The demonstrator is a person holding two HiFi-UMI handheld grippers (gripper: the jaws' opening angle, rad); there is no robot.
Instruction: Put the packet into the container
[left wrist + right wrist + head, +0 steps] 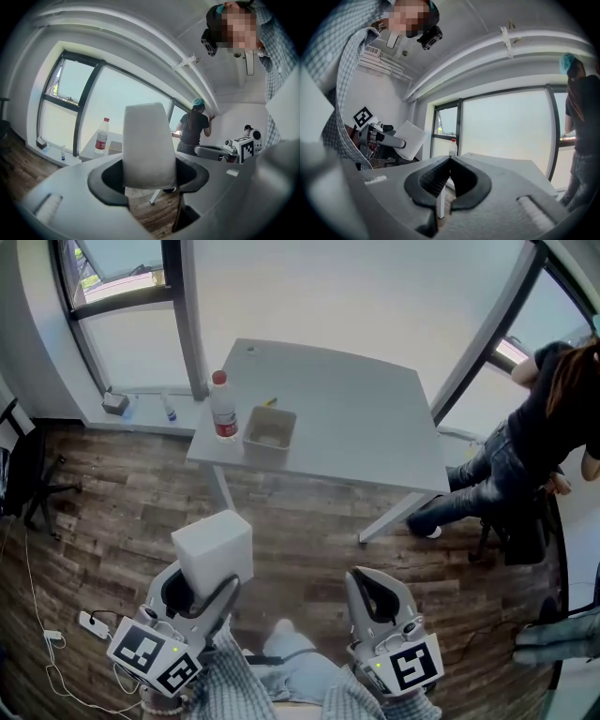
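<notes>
A white, block-like packet (pixel 214 549) stands up between the jaws of my left gripper (pixel 202 591), which is shut on it low at the left of the head view, above the wooden floor. The same packet (pixel 149 145) fills the middle of the left gripper view. The beige open container (pixel 270 435) sits on the grey table (pixel 356 418) near its front left corner, well ahead of both grippers. My right gripper (pixel 377 585) hangs at the lower right, shut and empty, its jaws meeting at the tip (pixel 449 174). The packet (pixel 411 139) also shows at the left of the right gripper view.
A plastic bottle with a red cap and label (pixel 223 407) stands just left of the container. A person in dark clothes (pixel 544 427) stands at the table's right side. A black chair base (pixel 37 486) is at the far left, and a power strip with cables (pixel 92 624) lies on the floor.
</notes>
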